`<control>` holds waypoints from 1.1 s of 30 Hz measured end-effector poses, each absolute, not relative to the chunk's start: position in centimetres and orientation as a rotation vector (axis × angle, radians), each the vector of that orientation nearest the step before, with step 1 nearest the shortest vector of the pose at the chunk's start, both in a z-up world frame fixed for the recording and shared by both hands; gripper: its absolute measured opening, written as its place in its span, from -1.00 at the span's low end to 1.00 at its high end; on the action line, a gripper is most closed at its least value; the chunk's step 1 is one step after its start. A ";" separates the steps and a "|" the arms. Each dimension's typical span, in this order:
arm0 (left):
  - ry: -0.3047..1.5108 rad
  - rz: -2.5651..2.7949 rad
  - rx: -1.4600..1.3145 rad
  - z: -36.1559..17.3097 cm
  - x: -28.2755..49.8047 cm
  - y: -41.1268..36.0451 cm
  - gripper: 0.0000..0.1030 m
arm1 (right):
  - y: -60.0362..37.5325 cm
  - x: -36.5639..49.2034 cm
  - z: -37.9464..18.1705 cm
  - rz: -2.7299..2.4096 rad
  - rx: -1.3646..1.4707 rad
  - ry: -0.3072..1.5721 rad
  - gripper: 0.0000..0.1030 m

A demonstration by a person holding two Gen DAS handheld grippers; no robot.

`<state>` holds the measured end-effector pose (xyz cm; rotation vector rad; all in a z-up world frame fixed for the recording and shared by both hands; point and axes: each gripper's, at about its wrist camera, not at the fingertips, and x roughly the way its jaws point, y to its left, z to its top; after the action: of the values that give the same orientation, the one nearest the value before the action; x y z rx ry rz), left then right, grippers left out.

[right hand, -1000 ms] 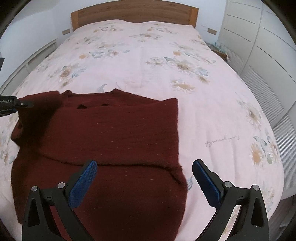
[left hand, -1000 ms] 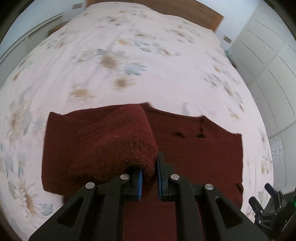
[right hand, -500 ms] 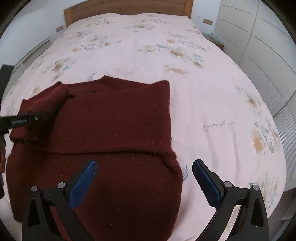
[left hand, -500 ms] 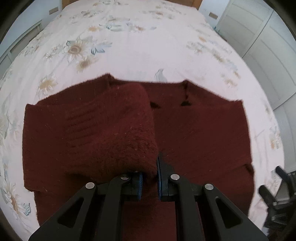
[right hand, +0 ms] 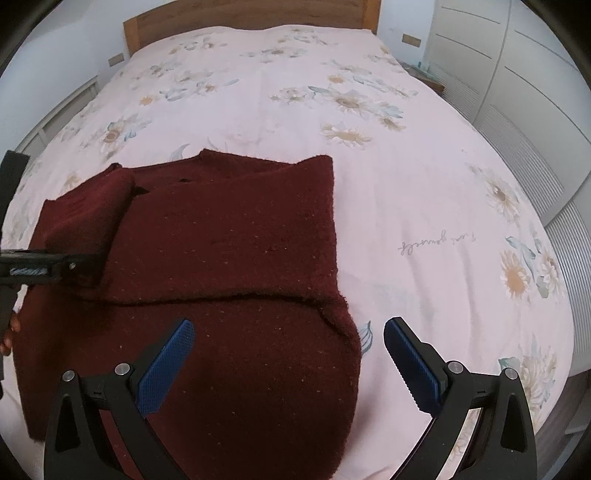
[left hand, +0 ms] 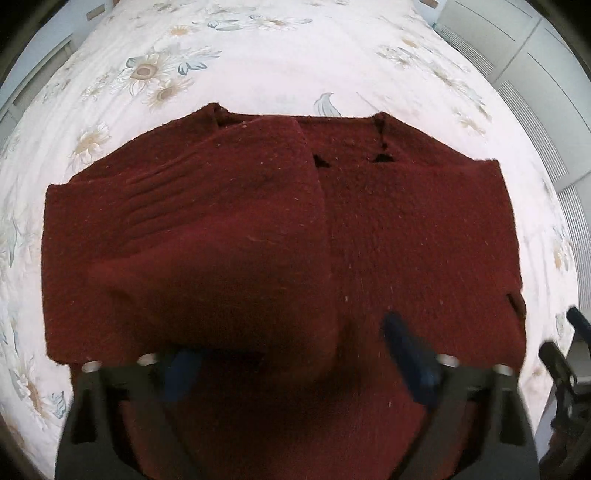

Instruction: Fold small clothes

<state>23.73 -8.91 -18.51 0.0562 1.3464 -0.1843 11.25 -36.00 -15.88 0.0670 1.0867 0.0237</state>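
A dark red knitted sweater (left hand: 406, 221) (right hand: 229, 229) lies flat on the bed, its right side folded in over the body. Its left sleeve (left hand: 221, 221) (right hand: 85, 206) is folded across the chest. My left gripper (left hand: 295, 362) points steeply down just over the sweater. Its jaws are opening and blurred, with the sleeve end lying loose between the blue pads (left hand: 410, 354), not pressed. In the right wrist view the left gripper (right hand: 48, 266) shows at the left edge. My right gripper (right hand: 288, 328) is open and empty above the sweater's lower right edge.
The floral bed cover (left hand: 277, 55) (right hand: 406, 184) spreads beyond the sweater up to a wooden headboard (right hand: 251, 14). White wardrobe doors (right hand: 517, 74) stand along the right. A person's fingers (right hand: 9, 325) show at the left edge. The right gripper (left hand: 565, 354) appears at the far right.
The left gripper came down onto the sweater with the sleeve, then its jaws went from shut on the sleeve to wide apart, letting it go. The right gripper barely moved.
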 end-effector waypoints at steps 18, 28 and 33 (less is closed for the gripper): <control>1.350 0.054 0.067 -18.7 19.5 8.9 0.87 | -31.2 11.9 -15.9 0.087 -0.007 1.111 0.99; 1.364 0.014 0.073 -21.4 22.7 11.0 0.07 | -26.7 13.4 -15.5 0.124 -0.105 1.118 0.99; 1.342 -0.058 0.057 -21.5 23.5 10.3 -0.59 | -23.1 15.0 -14.8 0.176 -0.153 1.094 0.99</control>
<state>23.47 10.25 -21.53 0.0568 1.3417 -0.0582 15.03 -23.07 -14.78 -0.1535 1.0937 0.1755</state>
